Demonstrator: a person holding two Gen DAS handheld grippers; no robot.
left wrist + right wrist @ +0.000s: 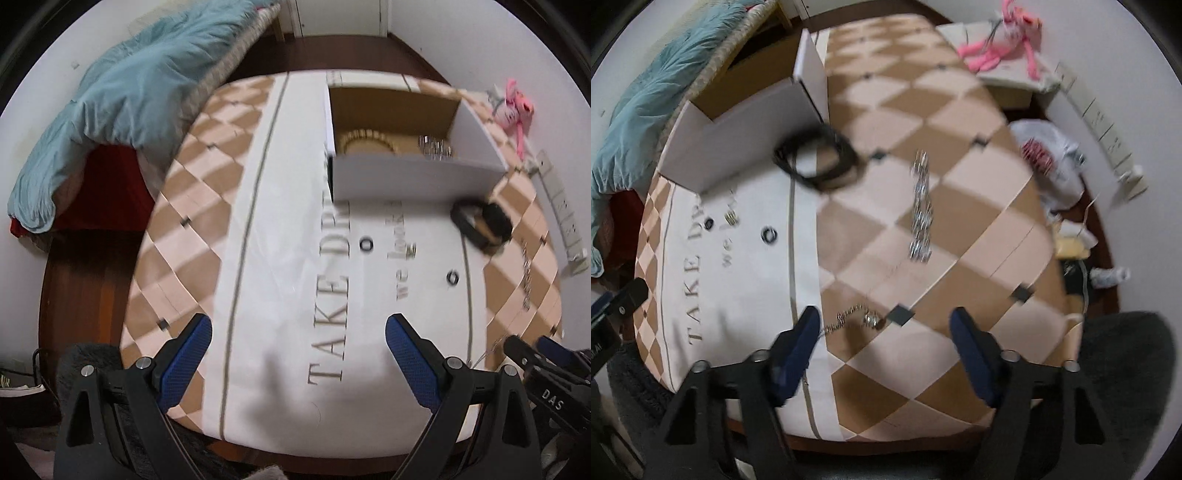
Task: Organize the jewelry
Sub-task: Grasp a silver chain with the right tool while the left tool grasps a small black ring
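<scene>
An open white cardboard box [413, 177] stands on the table [207, 206]; a beaded bracelet [369, 142] and a silver piece [436, 147] lie inside. A black bangle [480, 223] [818, 158] lies beside the box. Two small dark rings [367, 245] [452, 277] sit on the white cloth, and also show in the right wrist view [709, 223] [770, 234]. A silver chain bracelet [921, 212] lies on the checked cloth. A thin chain with pendant [857, 319] lies just ahead of my open right gripper [882, 332]. My left gripper [299, 332] is open and empty above the cloth.
A blue blanket [122, 103] lies on a bed at the left. A pink plush toy [1008, 37] and a power strip [561, 210] are at the right. A plastic bag [1049, 158] and clutter lie on the floor beyond the table's right edge.
</scene>
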